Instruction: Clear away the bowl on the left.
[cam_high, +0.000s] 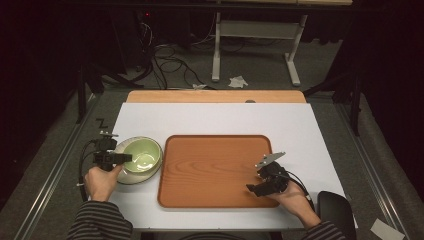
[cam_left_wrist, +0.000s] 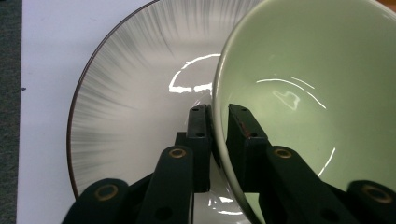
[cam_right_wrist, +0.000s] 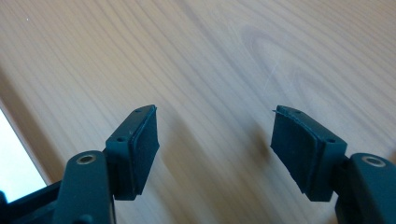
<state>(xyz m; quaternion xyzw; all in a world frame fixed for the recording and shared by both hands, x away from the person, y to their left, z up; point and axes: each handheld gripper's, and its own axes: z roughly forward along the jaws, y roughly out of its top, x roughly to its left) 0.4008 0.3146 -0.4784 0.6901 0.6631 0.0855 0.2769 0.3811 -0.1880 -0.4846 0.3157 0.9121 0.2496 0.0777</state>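
Note:
A pale green bowl (cam_high: 141, 154) sits on a grey-white streaked plate (cam_high: 131, 177) at the left of the white table. My left gripper (cam_high: 125, 158) is shut on the bowl's near-left rim; in the left gripper view the green bowl (cam_left_wrist: 303, 93) has its wall pinched between the two jaws of my left gripper (cam_left_wrist: 218, 121), one inside and one outside, above the plate (cam_left_wrist: 130, 107). My right gripper (cam_high: 252, 188) hovers open over the near-right corner of the wooden tray (cam_high: 210, 170). The right gripper view has my right gripper (cam_right_wrist: 215, 144) with jaws wide apart above bare tray wood (cam_right_wrist: 210, 60).
The tray lies in the middle of the white tabletop (cam_high: 215, 120), right of the plate. A wooden strip (cam_high: 215, 96) runs along the table's far edge. Cables and a desk frame (cam_high: 255, 50) stand on the floor beyond. A dark round object (cam_high: 335, 207) sits at the near-right corner.

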